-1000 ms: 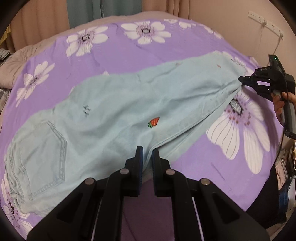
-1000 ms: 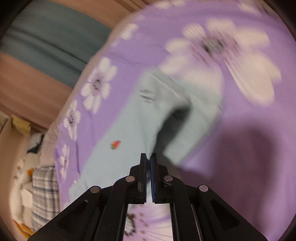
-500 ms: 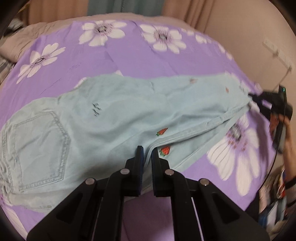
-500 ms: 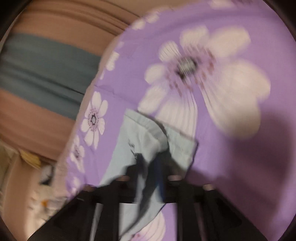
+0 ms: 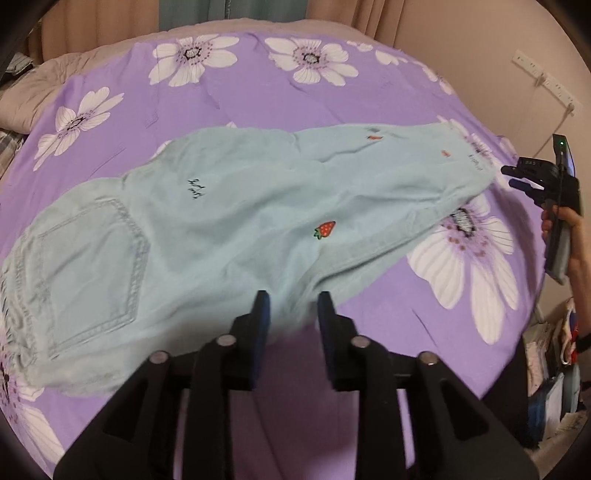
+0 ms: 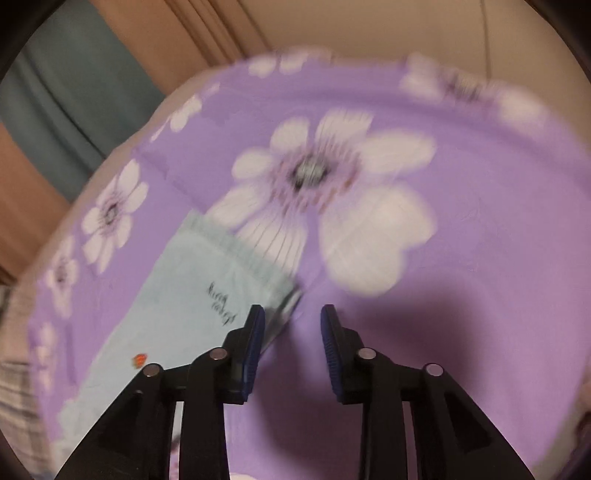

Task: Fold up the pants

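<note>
Light blue pants (image 5: 221, 229) lie flat on the purple flowered bedspread (image 5: 258, 96), one leg laid over the other, with the back pocket (image 5: 92, 266) at the left and a strawberry patch (image 5: 325, 229) mid-leg. My left gripper (image 5: 291, 306) hovers over the near edge of the legs. Its jaws are opening, and cloth shows behind the gap but no pad presses on it. My right gripper (image 6: 291, 314) is opening too, with nothing between its jaws. The leg hem (image 6: 258, 266) lies just beside its left pad. From the left wrist view the right gripper (image 5: 509, 177) sits just off the hem end.
A hand (image 5: 569, 221) holds the right gripper past the bed's right edge. Bags and clutter (image 5: 546, 369) stand on the floor there. A power strip (image 5: 546, 79) hangs on the wall, curtains (image 5: 229, 14) behind the bed, plaid bedding (image 5: 7, 147) far left.
Both grippers were shut on the pants' cloth and now stand apart, with the cloth let go. The right gripper has drawn back from the hem, which now lies flat.
</note>
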A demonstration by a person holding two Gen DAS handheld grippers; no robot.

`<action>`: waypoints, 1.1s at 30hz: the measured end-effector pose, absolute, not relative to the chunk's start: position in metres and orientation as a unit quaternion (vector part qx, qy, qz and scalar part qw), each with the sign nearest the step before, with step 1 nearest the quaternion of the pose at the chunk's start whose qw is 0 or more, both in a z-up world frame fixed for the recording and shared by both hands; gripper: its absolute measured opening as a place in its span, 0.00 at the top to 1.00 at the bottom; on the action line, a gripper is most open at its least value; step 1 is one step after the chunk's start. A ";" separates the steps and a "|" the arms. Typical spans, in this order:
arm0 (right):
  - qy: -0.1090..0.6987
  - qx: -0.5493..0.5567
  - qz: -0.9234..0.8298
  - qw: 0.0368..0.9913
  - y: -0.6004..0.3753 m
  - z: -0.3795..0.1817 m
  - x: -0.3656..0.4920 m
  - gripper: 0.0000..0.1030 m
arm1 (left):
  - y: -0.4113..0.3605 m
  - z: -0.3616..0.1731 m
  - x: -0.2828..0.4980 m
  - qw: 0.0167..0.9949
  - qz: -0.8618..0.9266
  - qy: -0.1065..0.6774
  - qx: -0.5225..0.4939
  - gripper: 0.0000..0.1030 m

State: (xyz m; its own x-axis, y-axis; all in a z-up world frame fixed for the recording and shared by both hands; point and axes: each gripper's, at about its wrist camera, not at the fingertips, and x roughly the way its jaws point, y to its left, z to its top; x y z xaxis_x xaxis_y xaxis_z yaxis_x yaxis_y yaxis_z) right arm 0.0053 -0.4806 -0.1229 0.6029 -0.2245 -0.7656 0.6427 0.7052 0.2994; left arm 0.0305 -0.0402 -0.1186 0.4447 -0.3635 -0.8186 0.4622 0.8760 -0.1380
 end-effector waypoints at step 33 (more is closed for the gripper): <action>0.412 -0.158 0.311 0.842 -0.099 -0.119 0.031 0.70 | 0.188 -0.120 0.008 0.816 -0.024 0.432 -0.383 0.35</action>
